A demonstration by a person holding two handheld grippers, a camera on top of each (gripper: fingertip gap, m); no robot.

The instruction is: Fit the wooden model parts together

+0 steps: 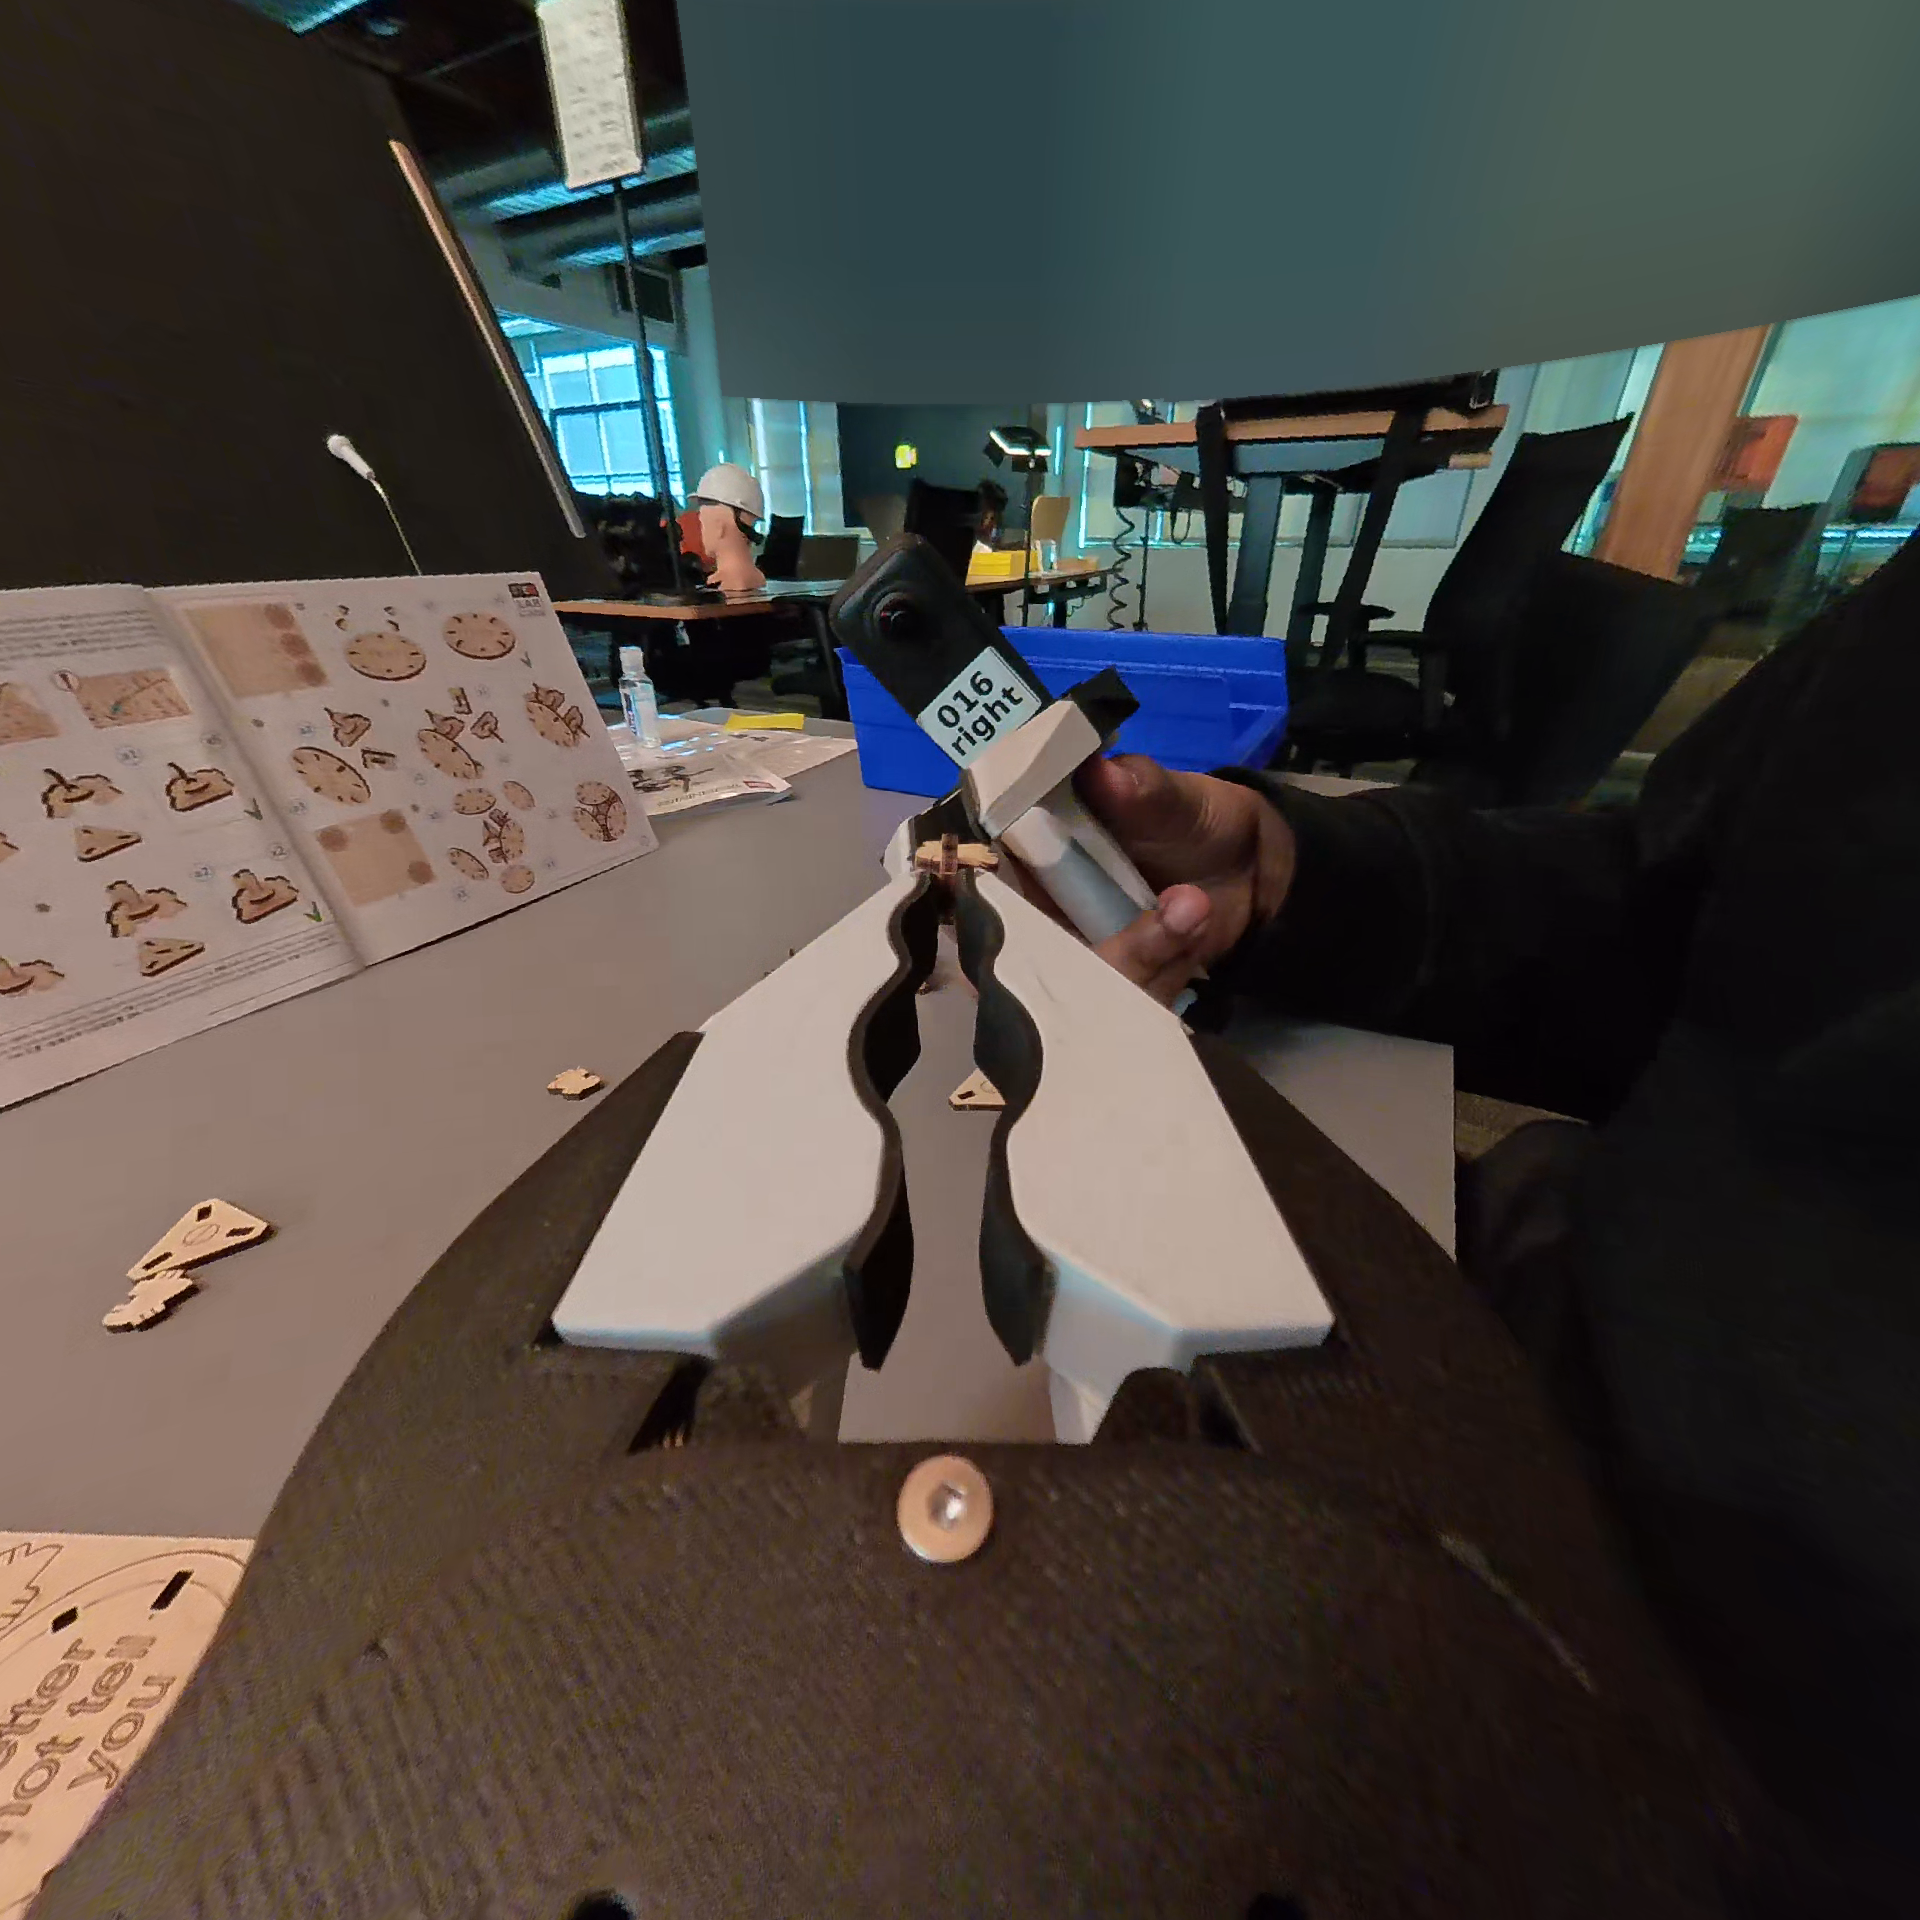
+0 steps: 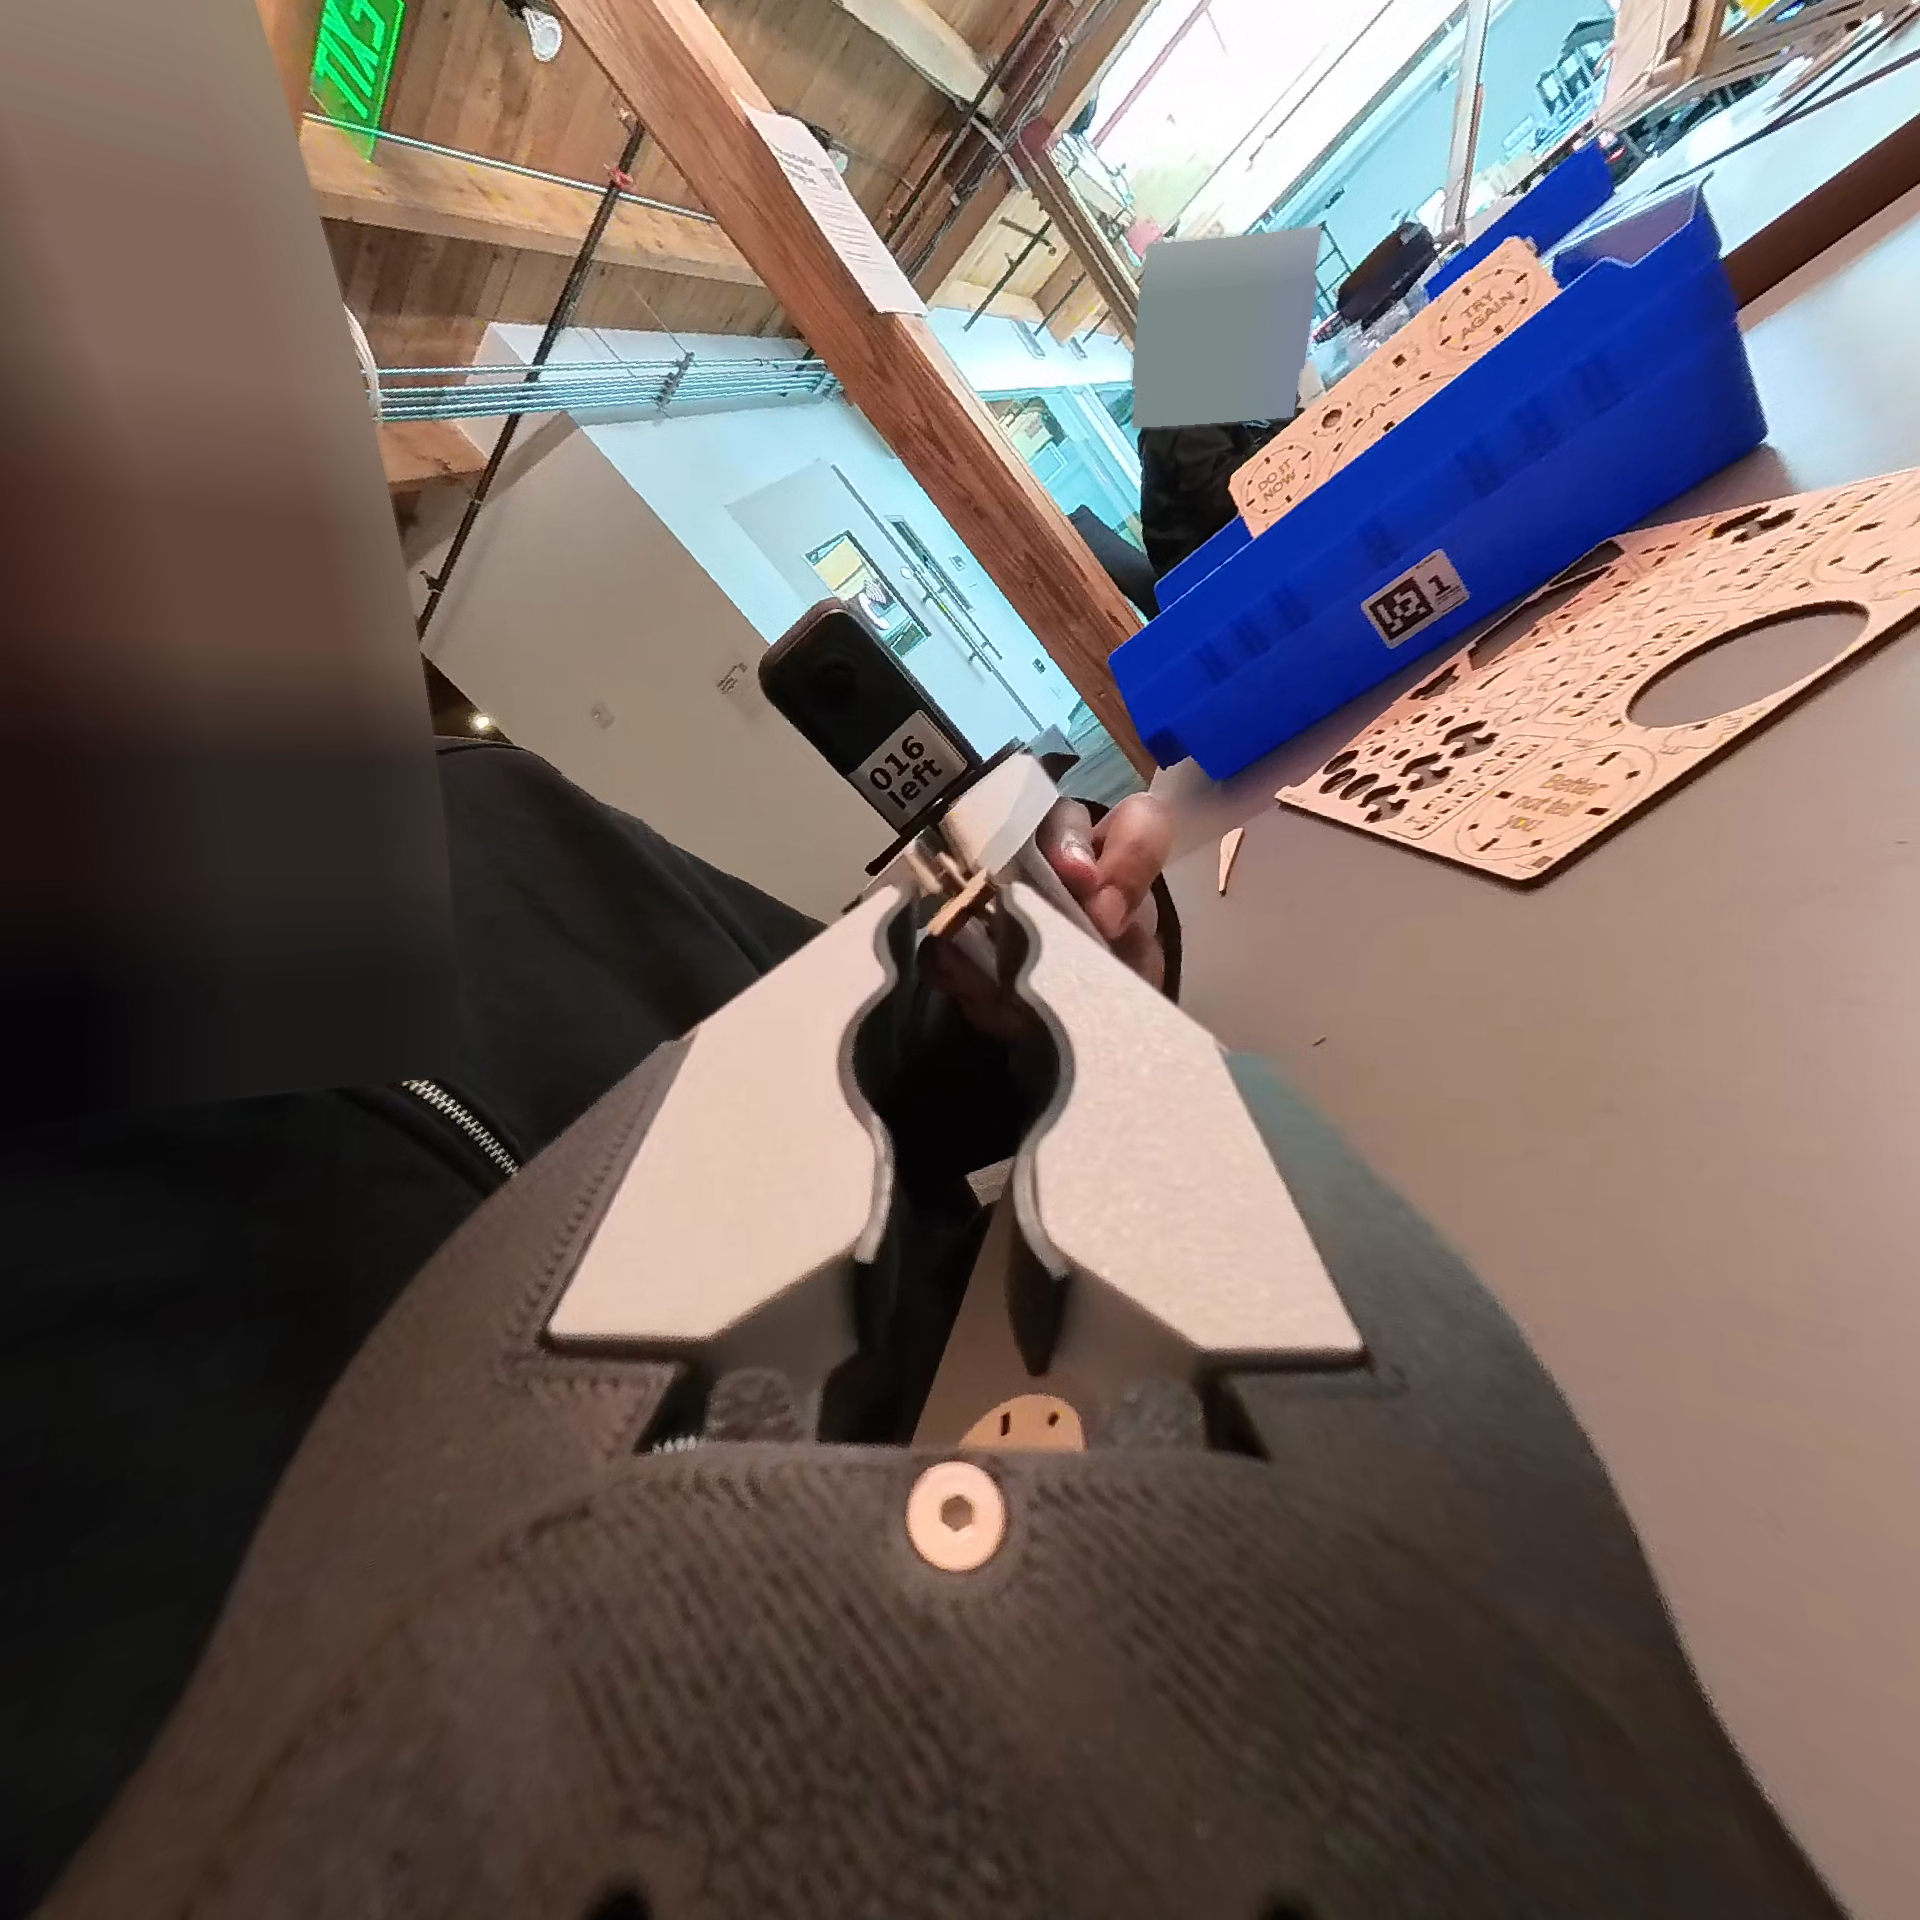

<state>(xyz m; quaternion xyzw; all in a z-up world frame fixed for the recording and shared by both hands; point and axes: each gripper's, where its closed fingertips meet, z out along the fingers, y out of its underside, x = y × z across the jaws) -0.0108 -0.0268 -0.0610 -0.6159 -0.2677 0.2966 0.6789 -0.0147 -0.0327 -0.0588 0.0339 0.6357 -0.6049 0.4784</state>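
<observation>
A small wooden assembly [image 1: 954, 856], a flat cloud-shaped piece with a thin upright piece through it, hangs in the air above the grey table [image 1: 416, 1091]. My left gripper [image 1: 943, 883] is shut on it from below, its black pads pinching the thin piece. In the right wrist view the same assembly [image 2: 961, 906] sits between the tips of my right gripper [image 2: 958, 916]. The right gripper's pads press on the flat piece from both sides. The two grippers face each other tip to tip, each held by a hand in a black sleeve.
An open instruction booklet [image 1: 312, 769] stands at the left. Loose wooden pieces [image 1: 197, 1236] [image 1: 575, 1083] [image 1: 977, 1091] lie on the table. A blue bin [image 2: 1455, 520] with a plywood sheet in it and a punched plywood sheet [image 2: 1621, 707] lie to the right. A small bottle [image 1: 636, 696] stands behind. Less than 4 cm separates the two grippers' tips.
</observation>
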